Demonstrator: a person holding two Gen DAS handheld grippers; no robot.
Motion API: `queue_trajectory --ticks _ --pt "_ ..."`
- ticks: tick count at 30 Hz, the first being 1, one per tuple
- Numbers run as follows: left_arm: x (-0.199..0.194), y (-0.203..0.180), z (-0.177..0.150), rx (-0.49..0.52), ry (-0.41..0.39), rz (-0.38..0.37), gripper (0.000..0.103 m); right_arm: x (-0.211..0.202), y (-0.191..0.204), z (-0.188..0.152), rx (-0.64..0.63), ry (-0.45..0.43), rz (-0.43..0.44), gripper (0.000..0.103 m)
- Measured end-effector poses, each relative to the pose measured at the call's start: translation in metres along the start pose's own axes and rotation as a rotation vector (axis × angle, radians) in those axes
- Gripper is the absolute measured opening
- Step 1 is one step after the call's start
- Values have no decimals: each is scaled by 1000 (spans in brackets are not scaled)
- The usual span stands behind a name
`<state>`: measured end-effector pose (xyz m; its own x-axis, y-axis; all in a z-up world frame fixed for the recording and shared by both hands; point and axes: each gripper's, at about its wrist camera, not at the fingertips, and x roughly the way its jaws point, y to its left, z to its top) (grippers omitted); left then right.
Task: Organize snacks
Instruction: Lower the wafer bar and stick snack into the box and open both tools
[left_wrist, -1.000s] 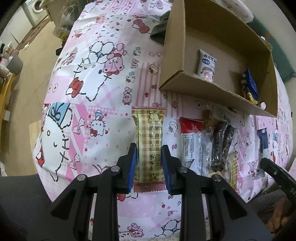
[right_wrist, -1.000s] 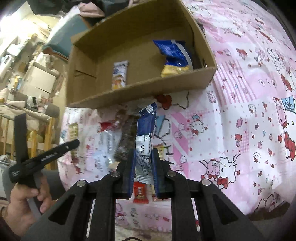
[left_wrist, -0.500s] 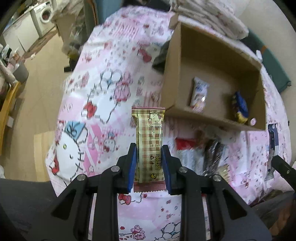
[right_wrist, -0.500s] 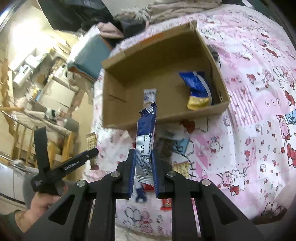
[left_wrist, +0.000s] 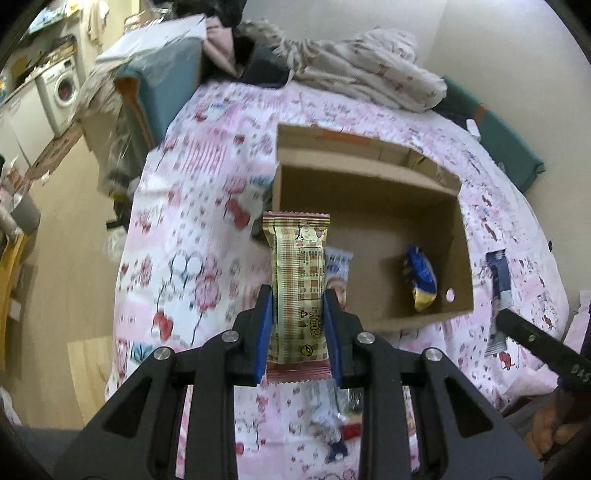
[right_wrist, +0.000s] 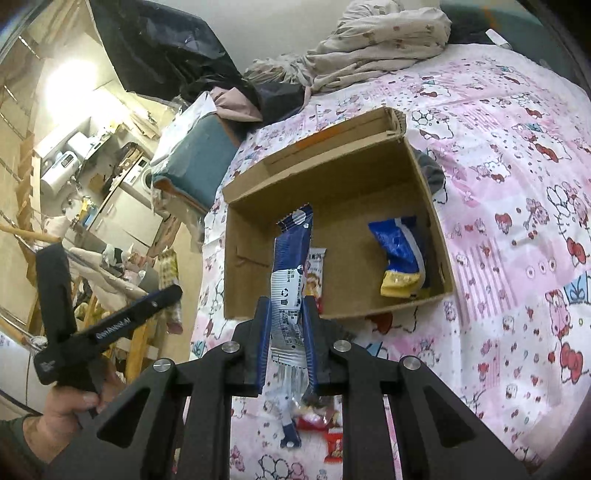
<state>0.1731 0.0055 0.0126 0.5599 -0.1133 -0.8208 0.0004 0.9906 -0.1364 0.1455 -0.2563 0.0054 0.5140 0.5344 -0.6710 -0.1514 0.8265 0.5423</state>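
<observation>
Your left hand-held gripper (left_wrist: 297, 325) is clamped on the plaid snack bar (left_wrist: 298, 280), and your right hand-held gripper (right_wrist: 286, 330) on the blue-and-white packet (right_wrist: 290, 275), both raised short of the cardboard box (left_wrist: 373, 173). Carry each past the near wall before releasing, dropping them into bare floor beside the blue chip bag (right_wrist: 400, 254).

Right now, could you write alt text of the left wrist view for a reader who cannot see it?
The left hand-held gripper holds a beige plaid snack packet upright before an open cardboard box. Inside lie a blue-and-yellow snack bag and a small white packet, on a pink cartoon-print cloth.
</observation>
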Motion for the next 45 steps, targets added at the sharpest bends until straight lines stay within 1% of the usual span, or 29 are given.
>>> queue_trajectory --ticks 3,11,18,22,25,33,36,39,42,45 --pt "10 -9 12 35 -16 -3 22 6 -5 10 -1 1 -15 18" --pt "38 -22 30 54 -9 -22 22 23 -19 32 0 4 -53 18" --pt "57 -32 39 65 0 -31 22 40 -27 51 4 4 -49 18" --pt "71 -37 36 95 8 -24 23 57 -32 58 -8 21 -63 18" --pt "78 -43 32 144 -1 -1 23 69 -36 59 -12 39 -77 18" --pt "102 -38 32 126 25 3 23 96 -40 53 -17 93 -89 18" --pt "109 -39 31 121 39 -1 23 104 -44 50 -22 112 -106 18" --pt "111 -42 28 145 42 -5 23 110 -52 48 0 128 -107 18" --pt "113 -47 25 173 51 -26 23 115 -56 48 26 146 -100 18" --pt "116 -52 22 189 60 -28 23 116 -57 51 35 136 -95 19"
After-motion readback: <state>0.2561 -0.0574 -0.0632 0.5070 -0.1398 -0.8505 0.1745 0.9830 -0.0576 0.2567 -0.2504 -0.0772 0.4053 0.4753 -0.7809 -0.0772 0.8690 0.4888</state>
